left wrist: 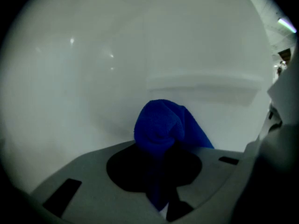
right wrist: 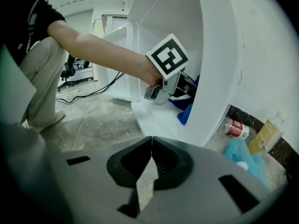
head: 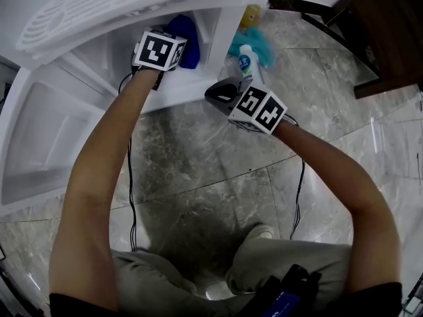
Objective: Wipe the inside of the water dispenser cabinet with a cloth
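— Where was the cloth?

— I had the crumpled blue terry cloth [left wrist: 161,125] in my left gripper [left wrist: 160,167], its fingers pinching the fabric. It was inside the white plastic water dispenser cabinet [right wrist: 219,55]. The bunched end sat close to the pale inner wall, but I couldn't tell whether it touched.

— And your right side?

— My right gripper [right wrist: 150,149] hung outside over the grey marble floor [head: 198,170], fingers pressed together on nothing. Beside the cabinet stood a white plastic bottle with a blue label [head: 246,63], next to a fluffy teal cloth [head: 263,43].
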